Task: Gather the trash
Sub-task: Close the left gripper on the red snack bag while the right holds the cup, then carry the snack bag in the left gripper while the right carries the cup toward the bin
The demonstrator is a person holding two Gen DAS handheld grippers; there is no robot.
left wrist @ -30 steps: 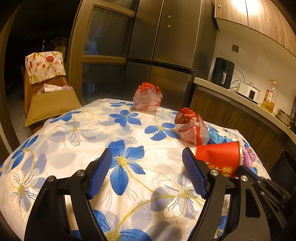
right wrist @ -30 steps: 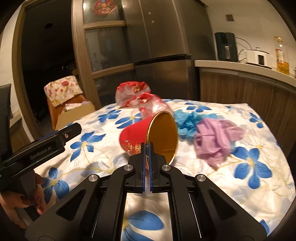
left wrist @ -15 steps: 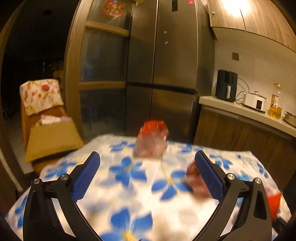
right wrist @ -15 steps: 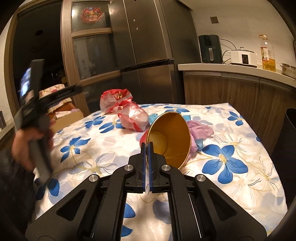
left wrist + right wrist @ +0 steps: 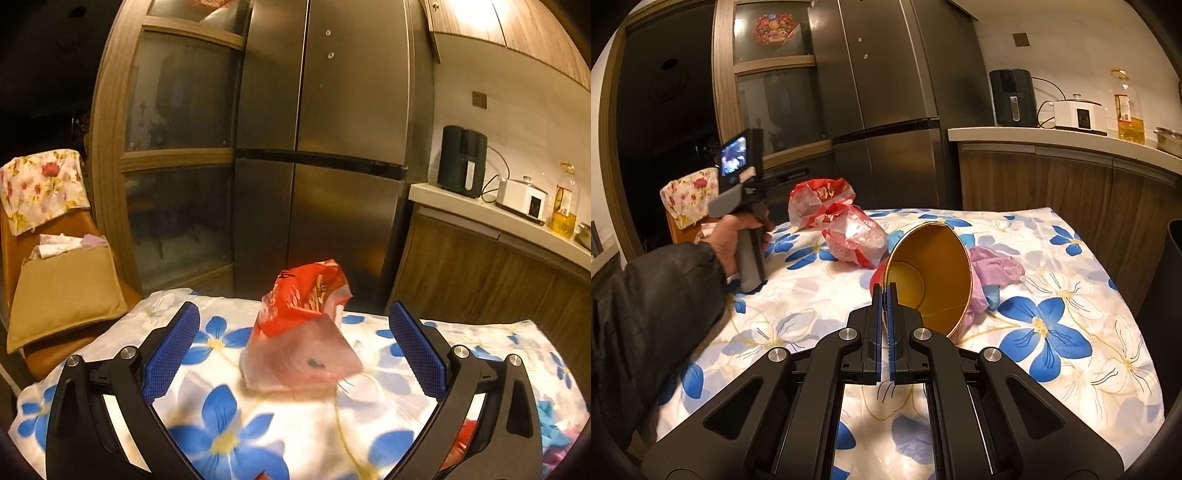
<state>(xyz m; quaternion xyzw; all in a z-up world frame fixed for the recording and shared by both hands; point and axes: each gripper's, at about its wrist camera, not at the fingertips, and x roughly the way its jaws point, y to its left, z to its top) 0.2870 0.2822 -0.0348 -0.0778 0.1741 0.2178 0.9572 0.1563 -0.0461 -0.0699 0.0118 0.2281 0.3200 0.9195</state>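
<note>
My left gripper (image 5: 291,308) is open wide and hovers low over the flowered tablecloth (image 5: 221,424). A crumpled red-and-clear plastic bag (image 5: 303,332) lies just beyond and between its blue pads (image 5: 170,347), apart from both. In the right wrist view this gripper's grey body sits in a person's hand (image 5: 738,236), aimed at that far bag (image 5: 820,199). My right gripper (image 5: 885,291) is shut on the rim of a red paper cup (image 5: 931,273) with a gold inside, tipped with its mouth toward me. A second red bag (image 5: 853,236) lies just behind the cup.
Purple gloves (image 5: 997,266) and a blue one (image 5: 991,295) lie behind the cup. A dark bin (image 5: 1167,295) stands off the table's right side. A chair with a tan cushion (image 5: 62,295) stands left of the table. A steel fridge (image 5: 332,147) and counter (image 5: 480,214) are behind.
My left gripper has swept forward across the table to the far red bag, and its jaws have widened. The right gripper has tipped the cup's mouth more toward me.
</note>
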